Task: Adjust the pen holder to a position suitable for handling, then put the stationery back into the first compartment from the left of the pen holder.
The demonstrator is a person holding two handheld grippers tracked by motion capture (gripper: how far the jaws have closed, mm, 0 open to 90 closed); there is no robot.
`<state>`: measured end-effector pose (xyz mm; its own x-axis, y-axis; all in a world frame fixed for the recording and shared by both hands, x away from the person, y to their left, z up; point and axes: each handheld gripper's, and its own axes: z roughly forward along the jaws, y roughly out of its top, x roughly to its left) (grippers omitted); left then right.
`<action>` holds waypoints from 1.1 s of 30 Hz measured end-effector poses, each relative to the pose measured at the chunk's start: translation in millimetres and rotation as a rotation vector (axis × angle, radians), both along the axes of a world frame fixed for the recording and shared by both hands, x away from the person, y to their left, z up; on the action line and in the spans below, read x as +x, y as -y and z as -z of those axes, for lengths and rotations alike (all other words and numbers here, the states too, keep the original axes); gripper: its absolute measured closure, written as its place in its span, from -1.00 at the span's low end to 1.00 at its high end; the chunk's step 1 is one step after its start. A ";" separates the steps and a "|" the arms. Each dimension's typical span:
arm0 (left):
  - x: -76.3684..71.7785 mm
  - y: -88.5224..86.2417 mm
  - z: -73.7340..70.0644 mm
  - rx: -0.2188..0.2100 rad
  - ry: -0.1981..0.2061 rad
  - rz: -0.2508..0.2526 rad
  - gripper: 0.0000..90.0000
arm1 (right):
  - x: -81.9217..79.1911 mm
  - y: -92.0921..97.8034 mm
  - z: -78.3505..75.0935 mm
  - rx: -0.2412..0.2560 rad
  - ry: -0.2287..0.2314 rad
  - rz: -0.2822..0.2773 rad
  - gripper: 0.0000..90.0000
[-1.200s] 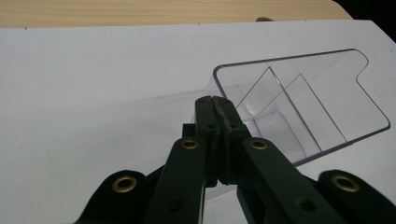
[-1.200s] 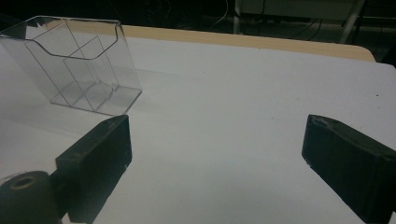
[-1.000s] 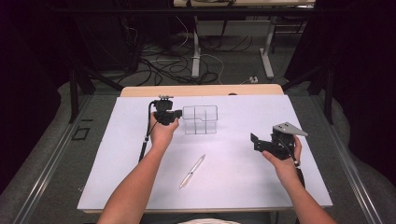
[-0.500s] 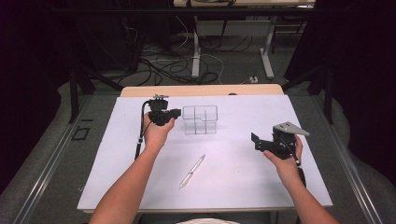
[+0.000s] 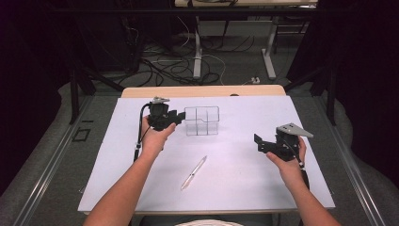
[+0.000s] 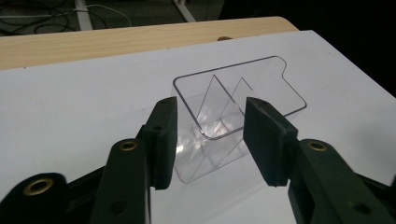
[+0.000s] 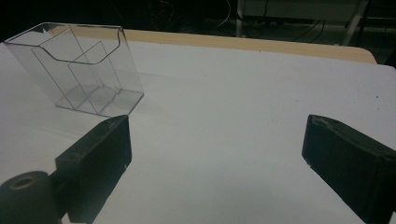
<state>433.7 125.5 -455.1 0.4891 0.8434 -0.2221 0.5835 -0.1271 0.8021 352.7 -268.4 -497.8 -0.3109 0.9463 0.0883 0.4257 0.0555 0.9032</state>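
A clear plastic organiser (image 5: 202,120) with inner dividers stands on the white table top (image 5: 244,188), toward the back. My left gripper (image 5: 180,116) is held just left of it, open, its jaws aimed at the near left corner of the organiser (image 6: 219,116) without touching it. A white pen (image 5: 194,173) lies slanted on the table in front of the organiser. My right gripper (image 5: 258,142) hovers at the right, wide open and empty, with the organiser (image 7: 77,70) off to its left.
The white sheet covers a wooden table whose bare edge (image 5: 202,91) shows at the back. Cables (image 5: 188,61) and desk legs lie on the floor beyond. Metal rails run along both sides of the table.
My left gripper has shifted slightly right, closer to the organiser. The right gripper has barely moved.
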 end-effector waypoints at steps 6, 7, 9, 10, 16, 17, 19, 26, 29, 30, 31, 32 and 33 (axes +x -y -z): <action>-13.3 2.4 -3.8 0.001 0.040 0.060 -0.02 | 0.1 0.1 -0.2 -0.003 -0.003 -0.006 -0.83; -16.1 2.9 -4.1 -0.004 0.038 0.062 -0.03 | -0.2 -0.3 -0.4 0.001 -0.005 -0.004 -0.83; -20.0 2.7 -3.9 -0.003 0.048 0.069 -0.08 | -0.3 0.4 -0.9 -0.011 0.000 -0.004 -0.83; -21.7 2.5 -3.5 0.001 0.056 0.076 -0.12 | -0.5 0.4 -1.1 -0.010 0.001 -0.006 -0.83; -31.1 -0.2 -1.4 -0.007 0.056 0.092 -0.28 | -0.7 0.6 -0.9 -0.009 -0.002 -0.004 -0.83; -31.1 -0.2 -1.4 -0.007 0.056 0.092 -0.31 | -0.6 0.4 -0.8 -0.010 -0.002 -0.003 -0.83; -34.5 -1.3 -1.2 -0.001 0.047 0.099 -0.41 | -0.7 0.1 -0.7 -0.010 -0.003 -0.005 -0.83; -41.9 -4.5 1.2 -0.011 0.007 0.105 -0.65 | -1.1 0.2 0.3 -0.007 -0.008 -0.011 -0.83; -43.9 -5.5 2.1 -0.008 -0.010 0.108 -0.75 | -0.7 0.6 0.6 -0.004 -0.007 -0.006 -0.83; -44.2 -5.8 2.7 -0.006 -0.022 0.111 -0.80 | -0.8 0.9 0.3 -0.002 -0.011 -0.010 -0.83; -44.9 -5.5 4.6 -0.014 -0.035 0.118 -0.84 | -0.8 0.9 0.1 -0.004 -0.014 -0.008 -0.83; -44.9 -5.5 4.6 -0.014 -0.035 0.118 -0.84 | -0.8 0.5 0.2 -0.002 -0.015 -0.007 -0.83; -45.6 -5.0 6.3 -0.013 -0.043 0.124 -0.84 | -0.7 0.1 0.3 -0.001 -0.016 -0.006 -0.83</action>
<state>388.1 130.5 -461.3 0.5796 0.7738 -0.2557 0.5974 -0.1901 0.7791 352.0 -268.5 -498.1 -0.3150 0.9446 0.0924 0.4393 0.0588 0.8964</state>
